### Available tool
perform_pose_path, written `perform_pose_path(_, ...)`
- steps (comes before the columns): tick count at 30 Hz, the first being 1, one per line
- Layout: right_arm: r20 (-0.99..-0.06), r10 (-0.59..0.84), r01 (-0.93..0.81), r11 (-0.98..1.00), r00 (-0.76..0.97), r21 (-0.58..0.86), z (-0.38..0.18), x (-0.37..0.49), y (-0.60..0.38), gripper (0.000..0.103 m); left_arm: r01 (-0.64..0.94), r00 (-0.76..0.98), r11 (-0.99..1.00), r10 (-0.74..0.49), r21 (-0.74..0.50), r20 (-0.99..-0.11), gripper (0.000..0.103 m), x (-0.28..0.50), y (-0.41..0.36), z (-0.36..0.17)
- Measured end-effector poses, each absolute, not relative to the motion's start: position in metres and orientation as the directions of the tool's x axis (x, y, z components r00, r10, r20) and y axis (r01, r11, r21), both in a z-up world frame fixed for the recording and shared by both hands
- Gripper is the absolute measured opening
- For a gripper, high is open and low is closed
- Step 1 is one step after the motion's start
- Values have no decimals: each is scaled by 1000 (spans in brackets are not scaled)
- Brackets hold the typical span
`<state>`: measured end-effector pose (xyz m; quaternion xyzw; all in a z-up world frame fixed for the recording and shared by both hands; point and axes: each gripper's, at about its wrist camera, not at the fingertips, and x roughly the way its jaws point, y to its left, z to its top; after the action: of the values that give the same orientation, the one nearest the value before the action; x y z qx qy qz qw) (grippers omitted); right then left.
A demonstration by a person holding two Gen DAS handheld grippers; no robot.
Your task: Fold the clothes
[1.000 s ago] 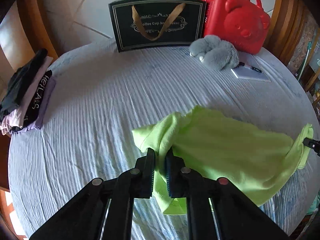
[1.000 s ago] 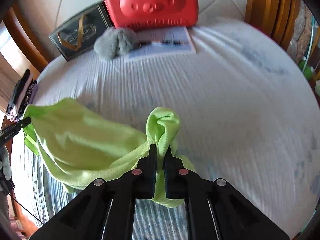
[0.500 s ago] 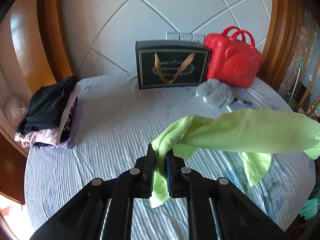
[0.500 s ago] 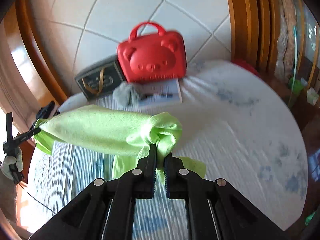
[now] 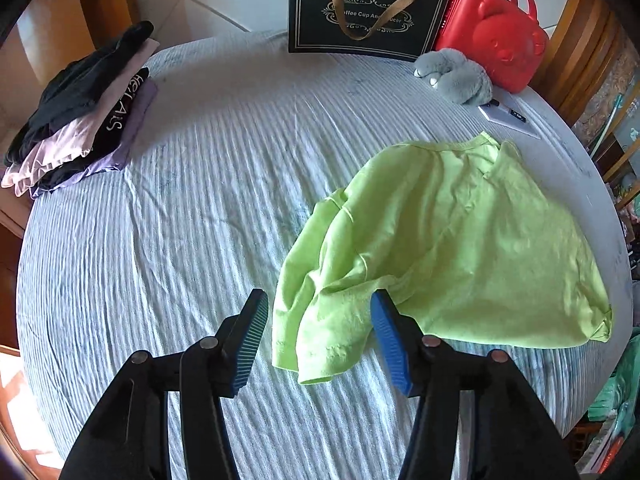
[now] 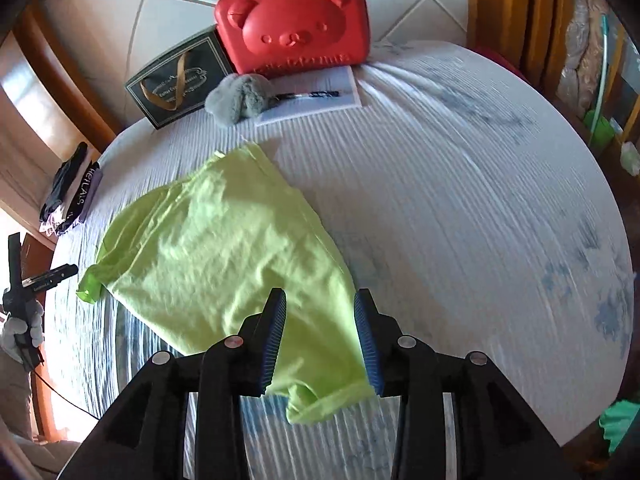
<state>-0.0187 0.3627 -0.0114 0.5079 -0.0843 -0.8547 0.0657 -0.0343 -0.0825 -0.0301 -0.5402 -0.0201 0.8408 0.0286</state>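
Lying spread on the striped counter (image 5: 200, 208), the green shirt (image 5: 452, 248) is released: left gripper (image 5: 318, 336) stands spread, one rumpled corner between its blue pads without contact; right gripper (image 6: 320, 336) likewise spread over the opposite hem corner. Left of the shirt, at the counter edge, a stack of folded clothes (image 5: 76, 120). Beyond the shirt: notepad with pen (image 6: 312, 94), grey plush toy (image 5: 456, 76), black gift bag (image 5: 364, 14), red bear case (image 6: 294, 24) against the wall

Left gripper (image 5: 318, 330) and right gripper (image 6: 320, 332), jaws spread wide, empty.
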Motion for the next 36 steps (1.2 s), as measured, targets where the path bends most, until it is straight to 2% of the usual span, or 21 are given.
perform_pose_path(8, -834, -313, 118, -949, -454, 292, -43, -120, 301, 35, 17, -381, -998, 54, -65, -923, 55, -50, -94, -52)
perform_pose_path(11, -848, -297, 151, -955, -438, 257, -55, -150, 280, 36, 24, -366, -997, 64, -78, -928, 55, -54, -92, -65)
perform_pose_path(13, -859, -287, 164, -957, -424, 239, -64, -170, 269, 43, 18, -354, -997, 59, -70, -933, 55, -58, -89, -73)
perform_pose_path(14, -864, -280, 168, -959, -418, 230, -68, -179, 265, 50, 14, -349, -998, 57, -66, -936, 55, -59, -87, -77)
perform_pose_path(19, -881, -270, 209, -957, -389, 201, -86, -214, 245, 52, 7, -331, -998, 62, -68, -942, 54, -65, -82, -90)
perform_pose_path(21, -888, -260, 226, -957, -379, 183, -93, -226, 236, 59, 7, -336, -997, 70, -76, -939, 54, -66, -82, -92)
perform_pose_path(28, -922, -180, 205, -972, -342, 114, -121, -251, 230, 58, -14, -356, -997, 77, -78, -931, 54, -64, -80, -93)
perform_pose_path(30, -922, -167, 208, -973, -348, 97, -122, -250, 230, 24, -25, -352, -996, 84, -80, -932, 51, -63, -76, -90)
perform_pose_path(32, -931, -147, 223, -972, -333, 74, -118, -244, 228, 5, -36, -348, -996, 91, -83, -933, 25, -63, -73, -86)
perform_pose_path(33, -931, -159, 228, -970, -328, 86, -115, -240, 228, 5, -42, -346, -996, 94, -85, -933, 12, -63, -71, -85)
perform_pose_path(36, -884, -177, 234, -969, -433, 79, -77, -208, 235, 5, -63, -350, -993, 111, -95, -930, 11, -59, -67, -76)
